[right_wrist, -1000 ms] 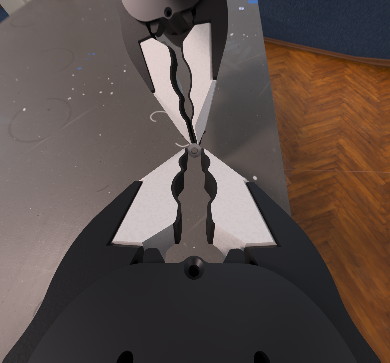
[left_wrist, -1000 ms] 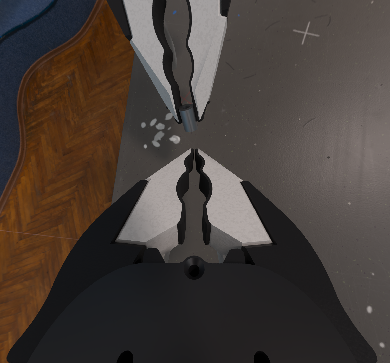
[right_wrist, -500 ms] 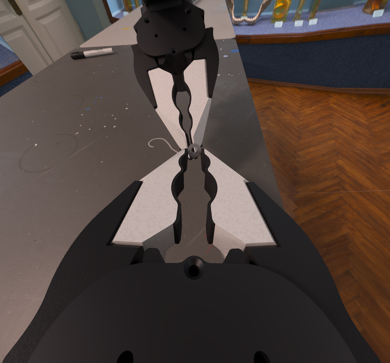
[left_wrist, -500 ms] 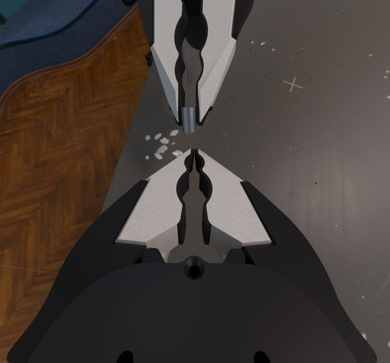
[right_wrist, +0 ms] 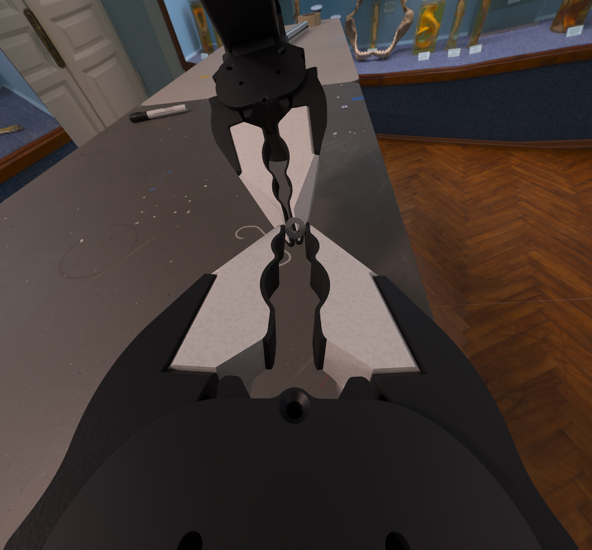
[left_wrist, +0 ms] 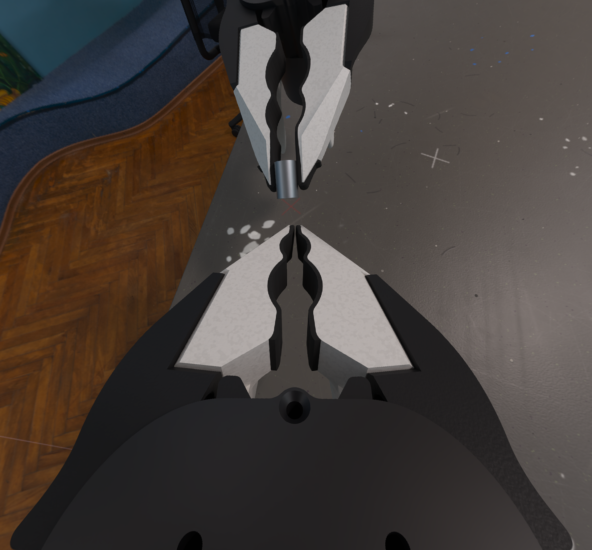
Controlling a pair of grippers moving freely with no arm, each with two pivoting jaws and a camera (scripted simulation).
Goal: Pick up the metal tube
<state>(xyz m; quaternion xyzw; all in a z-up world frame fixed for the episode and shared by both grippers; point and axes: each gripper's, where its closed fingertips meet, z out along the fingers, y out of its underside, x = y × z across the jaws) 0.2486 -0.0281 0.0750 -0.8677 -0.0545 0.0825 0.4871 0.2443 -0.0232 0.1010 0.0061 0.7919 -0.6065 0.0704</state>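
Note:
The metal tube [left_wrist: 286, 179] is a short grey cylinder. It is pinched between the fingertips of my right gripper [left_wrist: 286, 184], which faces me at the top of the left wrist view, above the dark table [left_wrist: 448, 278]. In the right wrist view the tube [right_wrist: 294, 228] shows end-on as a small ring at the tips of my right gripper [right_wrist: 294, 237]. My left gripper [left_wrist: 294, 229] is shut and empty, with its tips a short gap in front of the tube. It also shows tip to tip in the right wrist view [right_wrist: 288, 219].
Both grippers hover near the table's long edge [left_wrist: 205, 230], with wooden floor [left_wrist: 96, 246] beyond it. White paint flecks [left_wrist: 253, 233] mark the table by the left tips. A marker [right_wrist: 158, 112], a small washer [right_wrist: 344, 106] and a metal bar [right_wrist: 296, 30] lie farther back.
The right gripper has lifted and tilted up with the tube in it, so more of the room shows. The gap between the tube and the left tips has widened.

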